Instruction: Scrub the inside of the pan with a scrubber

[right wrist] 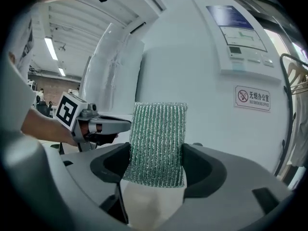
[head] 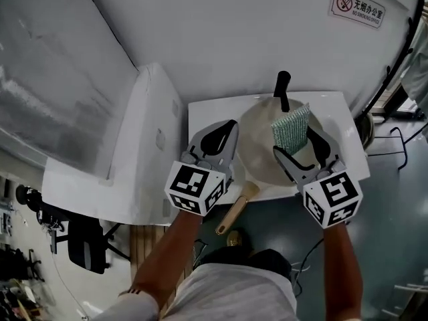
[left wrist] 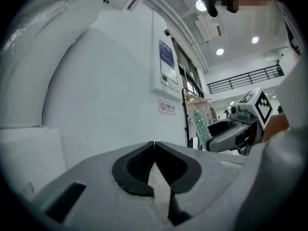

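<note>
A round pan (head: 262, 154) with a pale inside sits on the small white table (head: 200, 116). A light wooden handle (head: 237, 209) points toward me, and a black handle-like piece (head: 283, 89) sticks out at its far rim. My right gripper (head: 299, 141) is held over the pan's right half, shut on a green mesh scrubber (head: 292, 128) that stands up between the jaws; in the right gripper view the scrubber (right wrist: 159, 141) fills the gap in the right gripper (right wrist: 156, 153). My left gripper (head: 226, 134) hovers over the pan's left edge. Its jaws meet with nothing between them in the left gripper (left wrist: 154, 144) view.
A white wall rises just behind the table and carries a red no-entry sign (head: 359, 7). A white slanted panel (head: 144, 146) flanks the table's left side. A black chair (head: 87, 243) stands on the floor at lower left. Cables (head: 394, 146) lie at the right.
</note>
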